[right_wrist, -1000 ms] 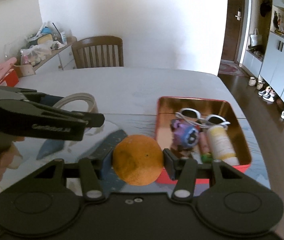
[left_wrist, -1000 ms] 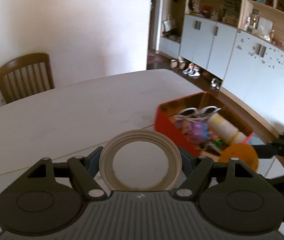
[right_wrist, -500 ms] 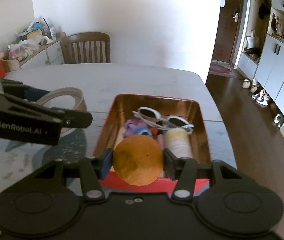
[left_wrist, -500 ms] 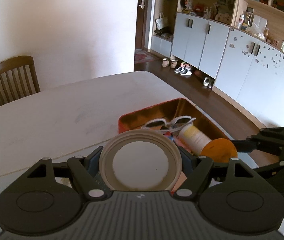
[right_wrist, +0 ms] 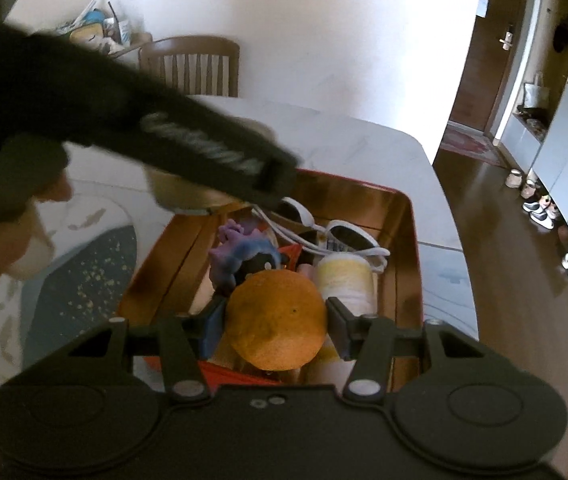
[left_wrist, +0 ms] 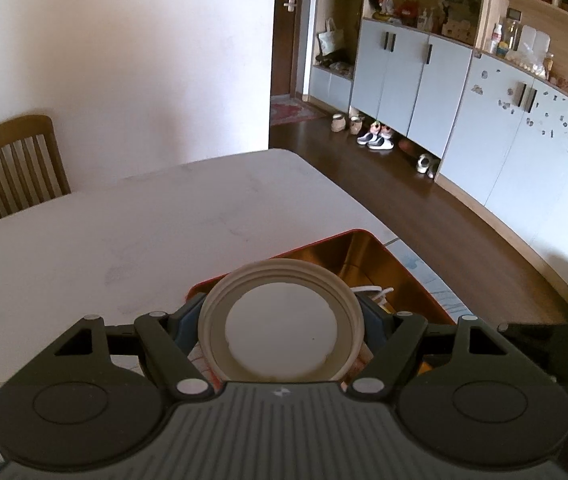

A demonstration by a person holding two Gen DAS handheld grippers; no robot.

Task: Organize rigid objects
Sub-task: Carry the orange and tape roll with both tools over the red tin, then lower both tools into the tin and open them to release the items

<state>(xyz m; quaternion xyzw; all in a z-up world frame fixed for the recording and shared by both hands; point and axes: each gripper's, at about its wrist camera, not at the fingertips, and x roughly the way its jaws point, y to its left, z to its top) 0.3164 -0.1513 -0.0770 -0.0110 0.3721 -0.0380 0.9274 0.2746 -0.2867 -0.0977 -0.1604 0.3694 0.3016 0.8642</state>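
Both pairs of tongs have swung in over the red tin since a second ago, when it lay off to the right of them and the bench filled the foreground.

On the left, the left tongs point(left_wrist: 281, 330) are closed on a cream round lid point(left_wrist: 281, 330), hollow side toward the camera, one finger on each side of its rim. It hangs above the near left corner of the red tin point(left_wrist: 412, 280), whose open floor runs away to the right and ahead.

Further right, the right tongs point(right_wrist: 277, 322) are clamped on an orange point(right_wrist: 277, 322), held over the tin's near end. Directly below and beyond it the tin is crowded: a purple toy point(right_wrist: 239, 252) to the left, white sunglasses point(right_wrist: 344, 236) across the middle, a pale yellow roll point(right_wrist: 346, 280) just beside the orange on the right.

My reading is that the orange sits nearer a free spot, the bare strip along the tin's right wall, so a short drop there looks simplest; the lid needs to travel right and forward first.
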